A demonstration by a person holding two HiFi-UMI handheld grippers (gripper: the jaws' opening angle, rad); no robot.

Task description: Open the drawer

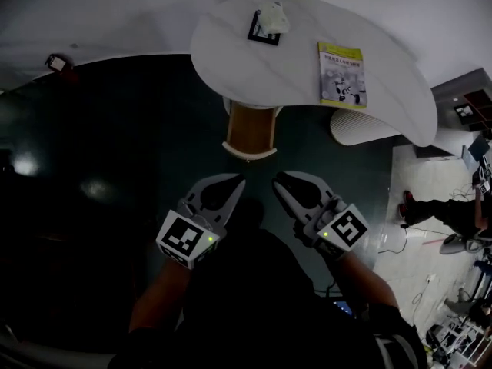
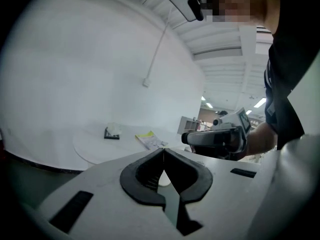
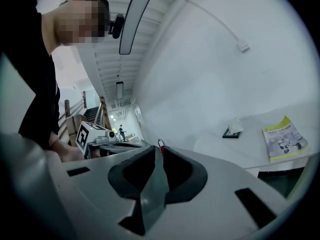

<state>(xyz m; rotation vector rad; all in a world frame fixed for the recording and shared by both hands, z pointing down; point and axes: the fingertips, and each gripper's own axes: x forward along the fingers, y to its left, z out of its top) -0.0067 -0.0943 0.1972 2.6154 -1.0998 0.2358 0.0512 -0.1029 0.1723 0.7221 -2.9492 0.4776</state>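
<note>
Task looks not started. The only candidate I see for the drawer is the wood-coloured drawer unit point(image 1: 250, 129) with a white edge, sticking out from under the near edge of the white table point(image 1: 292, 60). From this steep angle I can't tell whether a drawer there is in or out, and no handle shows. Both grippers are held up close to my body, well apart from that unit and touching nothing. The left gripper point(image 1: 238, 184) has its jaws together at the tips, with nothing between them. The right gripper point(image 1: 280, 181) has its jaws almost together, with a thin gap as its own view shows it, and is also empty. By my read everything is left to do: reach the unit, find the front or handle, grip it and pull. Writing: the booklet point(image 1: 342, 74) on the table has a yellow cover with print too small to read. A black tray point(image 1: 261, 35) holds a white crumpled thing point(image 1: 273, 15), with no label visible. The marker cubes point(image 1: 187, 238) carry black-and-white square patterns only, no words. No brand is legible in any view.
</note>
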